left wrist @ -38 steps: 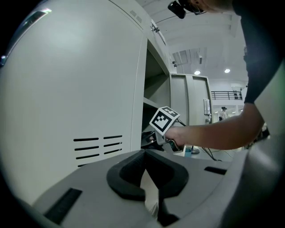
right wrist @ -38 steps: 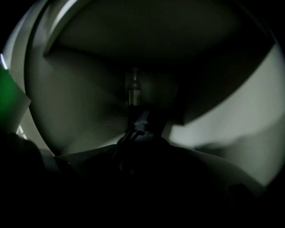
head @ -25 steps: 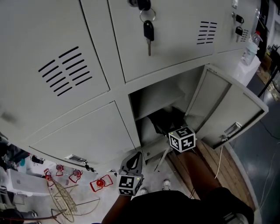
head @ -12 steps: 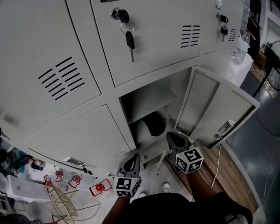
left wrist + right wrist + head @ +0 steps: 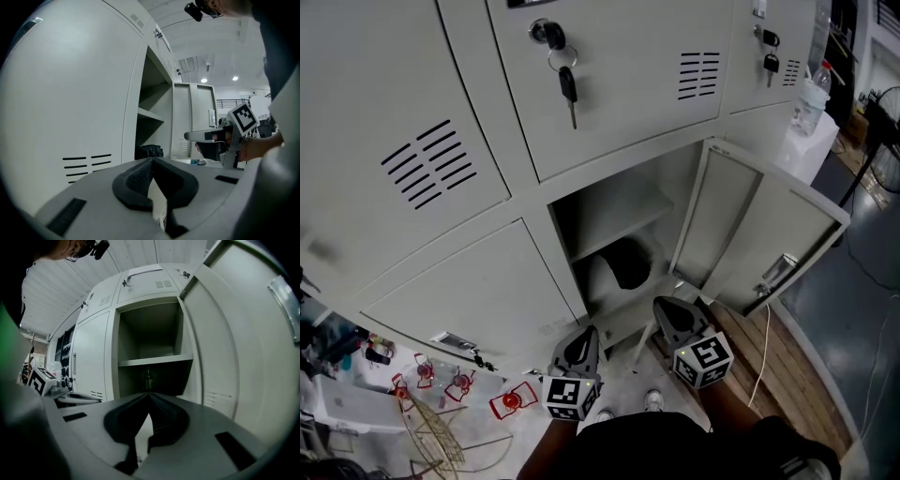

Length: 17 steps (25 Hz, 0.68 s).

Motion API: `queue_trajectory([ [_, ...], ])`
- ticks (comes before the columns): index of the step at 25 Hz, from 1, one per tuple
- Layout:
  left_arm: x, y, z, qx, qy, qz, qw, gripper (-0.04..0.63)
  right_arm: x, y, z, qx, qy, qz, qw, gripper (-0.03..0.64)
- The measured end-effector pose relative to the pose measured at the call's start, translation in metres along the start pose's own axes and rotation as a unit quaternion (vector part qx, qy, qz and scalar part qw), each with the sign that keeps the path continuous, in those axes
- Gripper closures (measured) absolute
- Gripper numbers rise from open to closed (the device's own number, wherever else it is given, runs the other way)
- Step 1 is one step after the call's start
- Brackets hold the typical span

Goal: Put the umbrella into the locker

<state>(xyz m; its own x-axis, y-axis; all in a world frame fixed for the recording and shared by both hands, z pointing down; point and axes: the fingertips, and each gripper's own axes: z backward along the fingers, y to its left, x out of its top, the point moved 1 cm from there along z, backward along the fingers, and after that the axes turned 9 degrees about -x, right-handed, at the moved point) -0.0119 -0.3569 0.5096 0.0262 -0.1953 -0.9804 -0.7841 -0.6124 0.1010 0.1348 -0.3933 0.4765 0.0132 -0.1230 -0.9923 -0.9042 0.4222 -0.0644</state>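
The black folded umbrella (image 5: 628, 263) lies inside the open locker, in the lower compartment under the shelf (image 5: 617, 221). In the left gripper view the umbrella (image 5: 149, 151) shows as a dark bundle on the locker floor. My right gripper (image 5: 662, 305) hovers just outside the opening, shut, with nothing between its jaws, clear of the umbrella. Seen from the right gripper view, it (image 5: 149, 394) points level at the compartment. My left gripper (image 5: 589, 332) hangs lower left of the opening, shut and empty, its tips (image 5: 151, 160) meeting.
The locker door (image 5: 769, 234) stands swung open to the right. A key (image 5: 568, 86) hangs from the locker above. A bottle (image 5: 809, 94) stands at the far right. Red objects (image 5: 512, 401) and a wire frame (image 5: 431, 433) lie on the floor at left.
My right gripper has drawn back out of the locker toward me and shut its jaws, leaving the umbrella inside. The left gripper has hardly moved.
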Motion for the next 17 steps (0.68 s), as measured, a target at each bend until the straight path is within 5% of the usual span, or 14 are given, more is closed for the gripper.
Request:
queue_trajectory([
  [17, -0.003, -0.005, 0.005, 0.002, -0.007, 0.005, 1.0000, 0.598, 0.004, 0.014, 0.016, -0.003, -0.043, 0.029, 0.999, 0.618],
])
